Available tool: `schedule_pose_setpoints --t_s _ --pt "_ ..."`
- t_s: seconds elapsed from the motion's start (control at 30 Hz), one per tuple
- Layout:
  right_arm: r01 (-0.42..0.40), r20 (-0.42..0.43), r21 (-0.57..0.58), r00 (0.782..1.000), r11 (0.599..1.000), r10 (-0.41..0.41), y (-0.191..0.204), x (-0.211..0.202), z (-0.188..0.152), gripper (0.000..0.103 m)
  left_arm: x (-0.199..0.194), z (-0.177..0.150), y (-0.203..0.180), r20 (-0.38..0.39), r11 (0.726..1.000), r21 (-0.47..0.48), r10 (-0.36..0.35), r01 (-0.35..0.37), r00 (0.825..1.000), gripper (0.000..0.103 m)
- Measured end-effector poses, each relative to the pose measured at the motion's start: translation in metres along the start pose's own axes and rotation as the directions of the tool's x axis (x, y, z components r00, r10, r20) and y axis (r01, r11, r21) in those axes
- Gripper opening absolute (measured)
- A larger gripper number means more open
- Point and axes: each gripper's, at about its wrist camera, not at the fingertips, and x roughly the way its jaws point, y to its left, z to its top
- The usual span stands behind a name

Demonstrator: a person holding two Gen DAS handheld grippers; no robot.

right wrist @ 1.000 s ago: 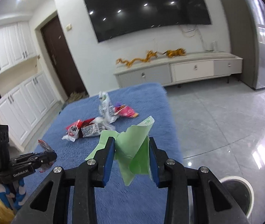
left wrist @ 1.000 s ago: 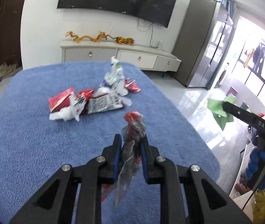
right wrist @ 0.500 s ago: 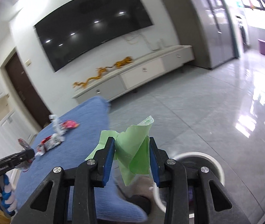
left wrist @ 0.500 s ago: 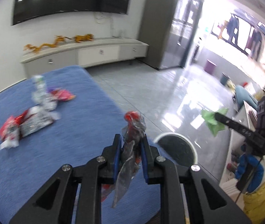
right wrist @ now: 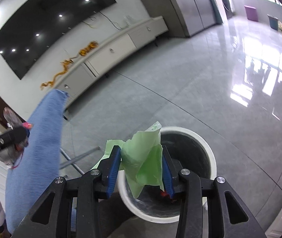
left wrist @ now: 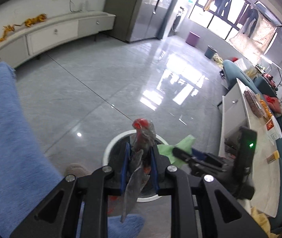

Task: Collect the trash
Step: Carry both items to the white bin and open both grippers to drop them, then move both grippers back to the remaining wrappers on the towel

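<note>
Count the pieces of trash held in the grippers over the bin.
2. A clear red-tipped wrapper sits between the left gripper fingers; a green paper sits in the right gripper. Both hang above the white bin.

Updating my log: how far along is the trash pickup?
Done: a red scrap already lies in the bin. In hand: left tool pinches a wrapper and right tool holds green paper, both over the bin; the right jaws have just been opening, paper still between them. Left: dropping both.
</note>
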Motion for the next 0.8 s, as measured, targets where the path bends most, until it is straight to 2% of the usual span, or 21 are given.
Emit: schedule_pose_setpoints --t_s 0.07,0.1,0.13,0.17,0.4,0.63,0.8 --pt "0.014 -0.022 0.016 1.0 1.0 -0.013 -0.008 0.011 -0.002 0.043 0.016 0.006 -0.005 -0.023 1.0 -0.008 -0.03 0.029 0.999 0.043" --pt "0.026 -0.035 0.023 0.999 0.999 -0.025 -0.012 0.016 -0.004 0.048 0.022 0.009 -0.006 -0.026 0.999 -0.014 -0.036 0.036 0.999 0.059" --pt "0.034 -0.043 0.025 0.999 0.999 -0.033 -0.014 0.019 -0.005 0.05 0.027 0.011 -0.007 -0.026 0.999 -0.019 -0.044 0.043 0.999 0.063" --pt "0.045 -0.051 0.028 0.998 0.999 -0.044 -0.016 0.022 -0.006 0.054 0.032 0.013 -0.009 -0.03 0.999 -0.018 -0.051 0.05 0.998 0.063" --pt "0.094 -0.08 0.046 0.993 0.995 -0.09 -0.028 0.027 -0.011 0.058 0.033 0.01 -0.006 -0.028 1.0 -0.009 -0.014 0.014 1.0 0.063" --pt "0.117 -0.064 0.036 0.991 0.992 -0.115 -0.023 0.02 -0.008 0.061 -0.001 -0.001 0.002 0.016 0.999 -0.023 0.025 -0.025 1.0 0.063" --pt "0.127 -0.062 0.009 0.99 0.992 -0.126 -0.01 0.021 -0.004 0.067 -0.032 -0.009 0.012 0.059 0.998 -0.055 0.04 -0.037 0.997 0.063"
